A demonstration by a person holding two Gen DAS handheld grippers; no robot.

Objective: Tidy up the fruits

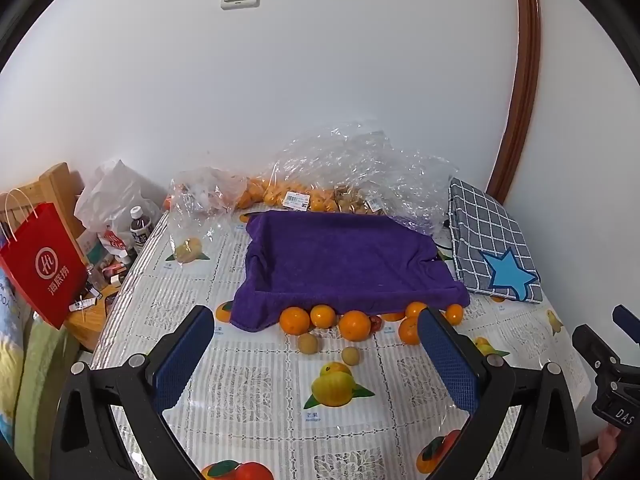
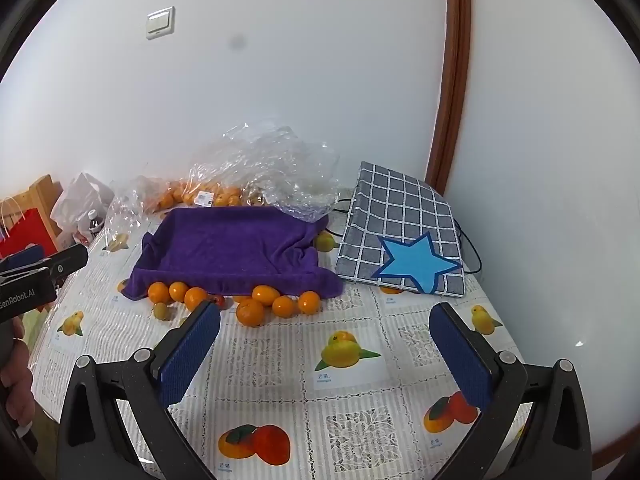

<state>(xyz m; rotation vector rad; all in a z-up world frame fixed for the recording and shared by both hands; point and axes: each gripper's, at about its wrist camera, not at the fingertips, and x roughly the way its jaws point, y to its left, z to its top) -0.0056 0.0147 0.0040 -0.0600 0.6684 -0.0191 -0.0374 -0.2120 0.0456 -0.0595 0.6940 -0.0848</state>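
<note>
I hold both grippers above a table, each tilted downward toward the fruit. My left gripper (image 1: 316, 350) stands wide, its two blue, dimpled rubber pads (image 1: 182, 354) apart on black plastic arms with nothing between them. My right gripper (image 2: 326, 342) is just as wide and empty, with the same textured blue pads (image 2: 188, 354). In the right wrist view the left gripper comes in at the left edge, with part of the hand (image 2: 16, 380) that grips it.

The table wears a glossy plastic tablecloth (image 1: 248, 392), white with lace-like squares and printed fruit pictures. Near the middle sits a shallow rectangular tray draped in a fuzzy purple towel (image 1: 344, 260), the cloth sagging inside and spilling over the near rim. Along that near edge lies a loose row of round, shiny mandarins (image 1: 354, 325), some touching the towel. Two smaller, dull tan round fruits (image 1: 308, 343) lie just in front of them, and a small red fruit (image 1: 376, 322) peeks out among the oranges.

Behind the tray, against the white wall, crinkled clear plastic bags (image 1: 360, 160) hold more small orange fruit. To the right lies a flat grey checked fabric bag (image 1: 488, 236) with a blue star patch. Off the table's left side stands a red paper bag (image 1: 44, 268) with white handles, beside a dark bottle (image 1: 140, 228).
</note>
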